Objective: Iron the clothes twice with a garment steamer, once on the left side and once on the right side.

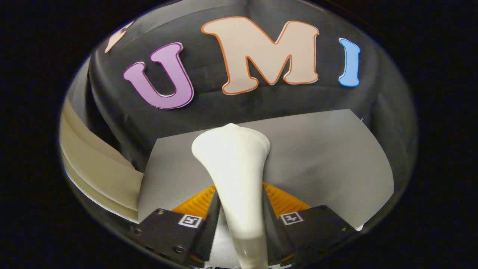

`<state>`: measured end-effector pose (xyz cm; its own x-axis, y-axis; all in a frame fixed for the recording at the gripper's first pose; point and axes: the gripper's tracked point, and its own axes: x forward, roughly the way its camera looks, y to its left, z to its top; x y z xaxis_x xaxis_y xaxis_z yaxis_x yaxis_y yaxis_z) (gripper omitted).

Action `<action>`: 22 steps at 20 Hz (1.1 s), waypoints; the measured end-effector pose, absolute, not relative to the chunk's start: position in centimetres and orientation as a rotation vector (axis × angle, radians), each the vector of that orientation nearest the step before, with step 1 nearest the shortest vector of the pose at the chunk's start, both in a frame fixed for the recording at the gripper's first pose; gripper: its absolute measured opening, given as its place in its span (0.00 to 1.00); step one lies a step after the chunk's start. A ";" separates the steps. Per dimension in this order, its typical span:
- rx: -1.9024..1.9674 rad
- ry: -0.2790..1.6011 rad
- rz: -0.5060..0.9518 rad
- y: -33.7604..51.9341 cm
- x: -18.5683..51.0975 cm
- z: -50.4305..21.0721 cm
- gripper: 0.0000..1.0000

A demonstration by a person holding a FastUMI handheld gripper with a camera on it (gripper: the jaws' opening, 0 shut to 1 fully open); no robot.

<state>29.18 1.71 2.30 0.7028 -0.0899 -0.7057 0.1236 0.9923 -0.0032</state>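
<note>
1. Gripping the garment steamer [235, 175] in the gripper view: the gripper [239, 220] is closed tight on the white handle, both black fingers [209, 224] pressing its sides, one on each side of the narrow neck.
2. Steamer runs from between the fingers forward and up; narrow at the fingers, flaring to a wide rounded head [231, 144] beyond the fingertips.
3. Head sits over the far part of a grey sheet [328, 164], near its back edge. Contact with the sheet: cannot tell.
4. Grey sheet lies flat ahead of and under the fingers, spreading to both sides, more of it visible on the right. Whether this is the garment or a board cover: cannot tell.
5. Orange ribbed pieces [196, 203] show just behind the fingers on either side of the handle, lying against the grey sheet.
6. Square black-and-white markers [190, 220] on top of each finger.
7. Cream-coloured curved surface [97, 175] to the left of the sheet, beside the left finger, apart from the steamer.
8. Black cloth wall [209, 108] beyond the sheet's far edge.
</note>
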 end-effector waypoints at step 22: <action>-0.007 0.259 0.119 4.2 10.2 4.5 0.38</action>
